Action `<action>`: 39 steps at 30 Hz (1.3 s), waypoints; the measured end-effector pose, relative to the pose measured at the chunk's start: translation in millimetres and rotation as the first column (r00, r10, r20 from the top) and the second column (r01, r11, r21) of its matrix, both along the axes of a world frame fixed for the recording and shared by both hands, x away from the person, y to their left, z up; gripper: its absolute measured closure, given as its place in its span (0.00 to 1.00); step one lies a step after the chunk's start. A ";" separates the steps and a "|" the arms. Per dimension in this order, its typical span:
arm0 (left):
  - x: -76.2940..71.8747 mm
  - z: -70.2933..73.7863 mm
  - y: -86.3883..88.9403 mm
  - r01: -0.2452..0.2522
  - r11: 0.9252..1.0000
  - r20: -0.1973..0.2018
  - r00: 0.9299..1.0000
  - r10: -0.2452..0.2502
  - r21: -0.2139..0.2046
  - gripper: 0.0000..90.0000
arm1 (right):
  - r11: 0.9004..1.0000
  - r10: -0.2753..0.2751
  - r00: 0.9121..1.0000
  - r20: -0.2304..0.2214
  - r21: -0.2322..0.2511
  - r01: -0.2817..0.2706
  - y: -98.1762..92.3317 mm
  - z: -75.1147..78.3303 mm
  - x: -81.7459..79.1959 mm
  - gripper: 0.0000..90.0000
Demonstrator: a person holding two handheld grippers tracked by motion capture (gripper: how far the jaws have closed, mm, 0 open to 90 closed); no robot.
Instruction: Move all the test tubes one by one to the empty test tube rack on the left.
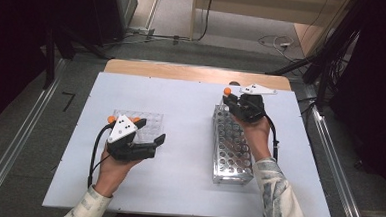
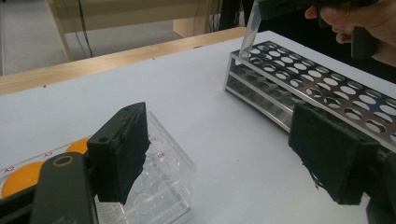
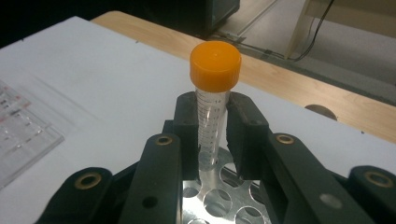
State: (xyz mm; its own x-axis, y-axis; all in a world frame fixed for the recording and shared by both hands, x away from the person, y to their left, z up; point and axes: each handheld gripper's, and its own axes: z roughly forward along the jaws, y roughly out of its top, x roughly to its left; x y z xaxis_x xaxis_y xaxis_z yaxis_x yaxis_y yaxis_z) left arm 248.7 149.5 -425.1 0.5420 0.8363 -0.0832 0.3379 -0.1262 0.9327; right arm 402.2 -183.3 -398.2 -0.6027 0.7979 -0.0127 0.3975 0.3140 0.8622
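— High view first: what sits on the white tabletop (image 1: 187, 183)?

— A long perforated metal tube rack (image 1: 230, 145) lies right of the middle, running away from the person. A clear plastic well plate (image 1: 147, 124) lies to the left, well apart from the rack.

— And the right gripper (image 1: 231, 106)?

— It hangs over the far end of the rack. In the right gripper view its jaws are closed on a clear graduated plastic tube with an orange screw cap (image 3: 212, 107), gripped below the cap. The tube stands nearly upright, its lower end just at the rack's holes; I cannot tell whether it has entered one. In the left gripper view the same tube leans over the far corner of the rack.

— The left gripper (image 1: 154, 142)?

— It is held low beside the near right corner of the well plate. In the left gripper view its jaws stand wide apart with nothing between them; one black pad (image 2: 122, 149) overlaps the plate's corner, the other lies in front of the rack's near side. Orange caps show at the left edge there, by the labels A2 and A3.
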 end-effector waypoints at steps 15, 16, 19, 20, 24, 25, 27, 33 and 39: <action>-3.9 6.0 1.3 0.002 1.000 0.020 1.000 -0.001 -0.022 0.23 | 0.996 0.073 0.994 0.083 0.044 -0.077 -6.3 36.0 -34.7 0.81; -4.9 7.4 1.5 0.000 1.000 0.025 1.000 0.001 -0.027 0.23 | 0.995 0.087 0.993 0.085 0.038 -0.090 -4.1 35.6 -39.2 0.81; -8.4 12.0 1.4 0.005 0.999 0.039 0.999 -0.004 -0.041 0.23 | 0.990 0.137 0.987 0.083 0.007 -0.138 5.7 30.9 -53.4 0.81; -9.8 13.5 0.9 0.009 0.999 0.044 0.999 -0.007 -0.045 0.24 | 0.988 0.157 0.985 0.078 -0.002 -0.157 9.8 28.3 -57.8 0.81; -14.3 17.7 -3.4 0.029 0.998 0.061 0.998 -0.026 -0.050 0.24 | 0.973 0.228 0.972 0.051 -0.038 -0.226 28.2 16.3 -72.9 0.81; -15.3 18.5 -4.5 0.037 0.998 0.064 0.997 -0.034 -0.046 0.25 | 0.970 0.241 0.970 0.037 -0.035 -0.240 33.0 13.2 -76.3 0.81; -17.0 19.5 -6.7 0.046 0.998 0.067 0.997 -0.043 -0.049 0.25 | 0.960 0.277 0.961 0.024 -0.040 -0.276 42.6 7.1 -82.8 0.81; -18.5 19.6 -9.0 0.085 0.995 0.059 0.995 -0.081 -0.061 0.32 | 0.932 0.354 0.935 -0.016 -0.080 -0.354 70.2 -10.0 -98.7 0.81; -18.5 17.2 -12.4 0.118 0.991 0.057 0.992 -0.115 -0.060 0.42 | 0.902 0.422 0.906 -0.031 -0.081 -0.423 92.0 -16.9 -112.8 0.81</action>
State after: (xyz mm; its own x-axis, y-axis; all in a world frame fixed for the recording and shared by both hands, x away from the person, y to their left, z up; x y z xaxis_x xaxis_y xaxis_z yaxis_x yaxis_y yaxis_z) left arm 230.1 137.1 -408.0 0.6406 0.7610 -0.1025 0.2741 -0.1019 0.9563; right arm 289.4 -91.4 -415.1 -0.8837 0.4643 -0.0589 0.2214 0.5257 0.8214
